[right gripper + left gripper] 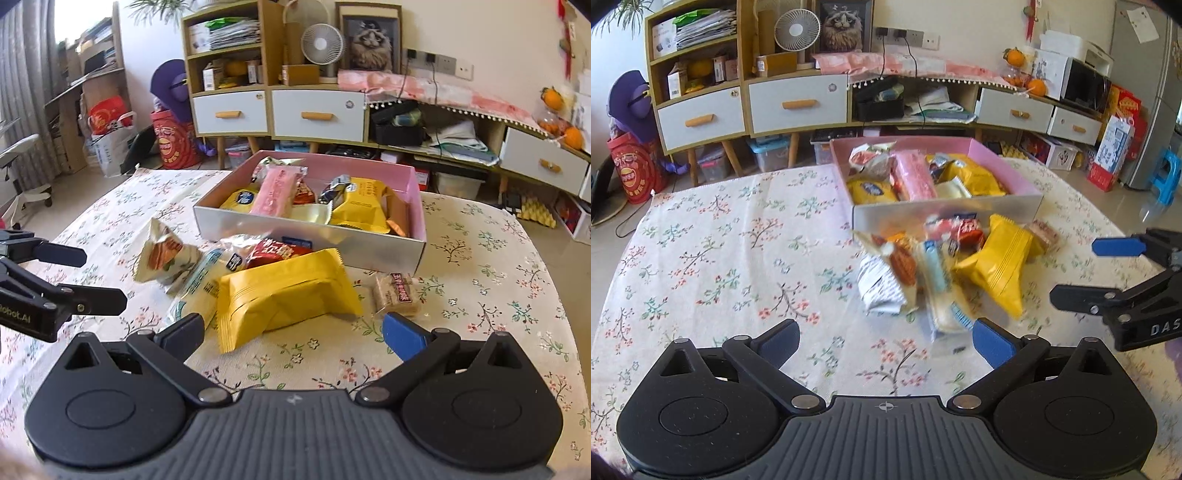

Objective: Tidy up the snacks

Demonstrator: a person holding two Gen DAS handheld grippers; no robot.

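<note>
While both sets of jaws stand spread wide and empty, a heap of loose snack packets lies on the floral tabletop (480, 258) just in front of the box (295, 236). That box, silver outside and pink inside, already holds several packets, among them a long pink packet (275, 192) and a yellow one (364, 205). In the heap, the large yellow packet (284, 291) lies nearest the right gripper (291, 332), between its two fingers and just ahead of them. A small beige packet with a red label (397, 291) sits apart to the right, near the blue pad. The left gripper (886, 339) hovers above the cloth, close to a pale blue-and-white packet (942, 291) beside a white packet showing a biscuit (886, 273).
</note>
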